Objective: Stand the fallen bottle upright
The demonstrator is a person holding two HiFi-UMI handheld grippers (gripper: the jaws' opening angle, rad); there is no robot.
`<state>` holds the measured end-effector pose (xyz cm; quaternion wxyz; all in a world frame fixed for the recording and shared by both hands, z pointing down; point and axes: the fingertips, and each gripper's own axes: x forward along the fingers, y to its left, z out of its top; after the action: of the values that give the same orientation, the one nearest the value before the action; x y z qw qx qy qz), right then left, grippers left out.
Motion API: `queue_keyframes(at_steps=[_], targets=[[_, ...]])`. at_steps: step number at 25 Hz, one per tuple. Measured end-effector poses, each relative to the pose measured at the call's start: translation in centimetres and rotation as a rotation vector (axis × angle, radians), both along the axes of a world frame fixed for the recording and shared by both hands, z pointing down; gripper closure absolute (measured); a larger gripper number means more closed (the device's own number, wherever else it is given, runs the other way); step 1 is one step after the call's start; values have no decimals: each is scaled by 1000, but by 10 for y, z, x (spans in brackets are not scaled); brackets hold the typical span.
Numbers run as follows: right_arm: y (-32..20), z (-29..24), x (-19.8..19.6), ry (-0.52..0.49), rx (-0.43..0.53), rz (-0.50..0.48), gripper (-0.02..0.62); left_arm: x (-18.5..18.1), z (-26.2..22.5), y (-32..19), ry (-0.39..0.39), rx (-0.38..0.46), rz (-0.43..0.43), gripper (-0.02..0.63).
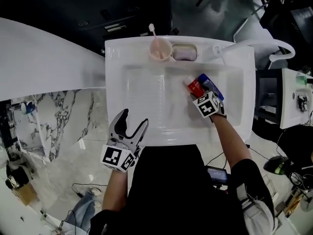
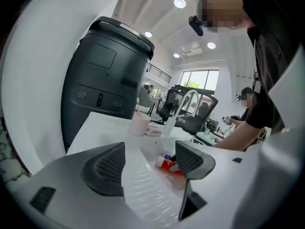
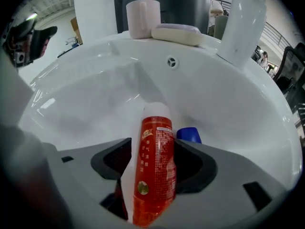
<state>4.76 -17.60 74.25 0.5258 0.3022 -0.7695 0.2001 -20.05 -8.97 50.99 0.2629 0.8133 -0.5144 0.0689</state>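
Red plastic bottle with white cap (image 1: 195,86) lies on its side in the white ceramic sink basin (image 1: 142,106), toward the right edge. It is probably light, stiff and slick. The right gripper (image 3: 153,162) straddles its mid-body, the advisable grasp point, without clamping; the left gripper (image 2: 145,163) is released and empty.

Left half of your basin (image 1: 142,97) open. Back rim crowded: cup (image 1: 160,49), soap dish (image 1: 184,52), faucet (image 1: 259,43) at right corner. Blue container (image 1: 211,86) tight beside red bottle (image 1: 195,87).
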Motion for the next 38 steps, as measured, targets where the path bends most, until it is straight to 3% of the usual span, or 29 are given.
queue_keyframes(at_steps=[6,16,25,38], targets=[[0,18,4,49,-61,-69,308,-2,0,-10,10,3,-52,282],[3,29,-2,37,-193,-131,282,10,6,-20,-12,-14,-93,291],[10,49,-8,47,-309,-75,281,2,6,-14,-18,-33,-183,296],[0,54,-4,39,-314,-69,291,-8,6,14,-25,-35,-276,299]])
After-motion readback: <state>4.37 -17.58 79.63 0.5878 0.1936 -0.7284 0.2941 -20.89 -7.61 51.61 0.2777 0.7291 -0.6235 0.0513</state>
